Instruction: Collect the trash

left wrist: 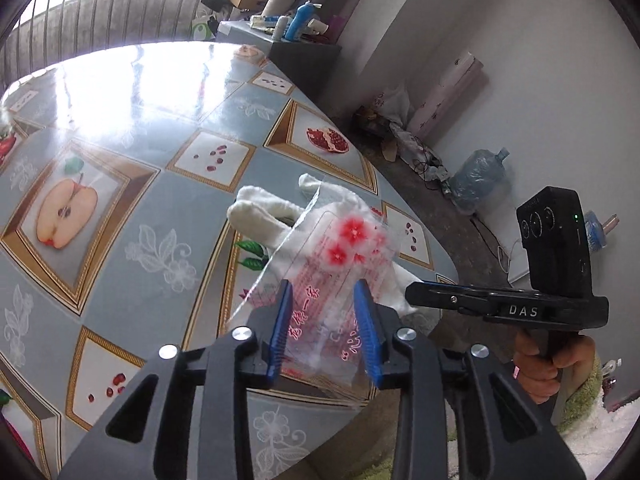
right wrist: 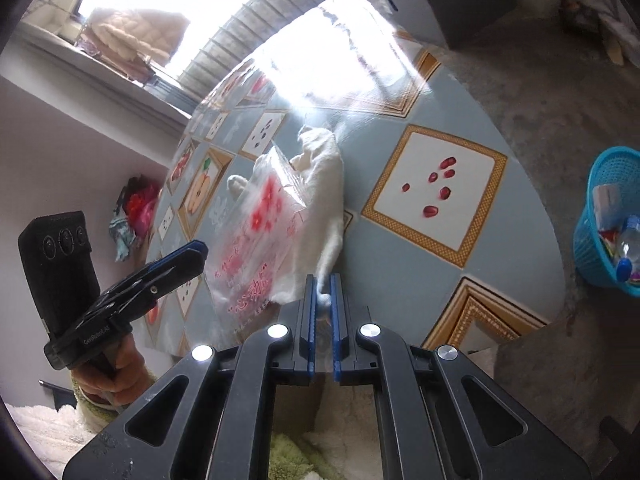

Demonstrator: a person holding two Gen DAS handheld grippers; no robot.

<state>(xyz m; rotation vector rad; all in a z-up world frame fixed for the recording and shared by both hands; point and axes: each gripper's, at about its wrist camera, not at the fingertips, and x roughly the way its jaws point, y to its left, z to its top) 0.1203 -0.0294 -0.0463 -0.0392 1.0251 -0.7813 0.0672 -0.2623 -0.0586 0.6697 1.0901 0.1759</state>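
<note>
A clear plastic bag (left wrist: 340, 264) printed with red flowers and red writing lies over a white fabric glove (left wrist: 260, 212) near the table's edge. My left gripper (left wrist: 323, 286) stands open, its blue pads on either side of the bag's lower part with a gap around the film. Just to the right, my right gripper (left wrist: 412, 292) reaches in from the side. In the right wrist view that gripper (right wrist: 322, 280) is shut on one tip of the glove (right wrist: 328, 200). There the bag (right wrist: 256, 240) hangs beside the left gripper (right wrist: 196, 250).
The table (left wrist: 120, 280) wears a blue cloth with fruit pictures, and its rounded edge (right wrist: 552, 240) runs just right of the grippers. A blue mesh basket (right wrist: 588, 240) with a bottle and wrappers stands on the floor beyond it. A water jug (left wrist: 476, 184) and clutter lie along the wall.
</note>
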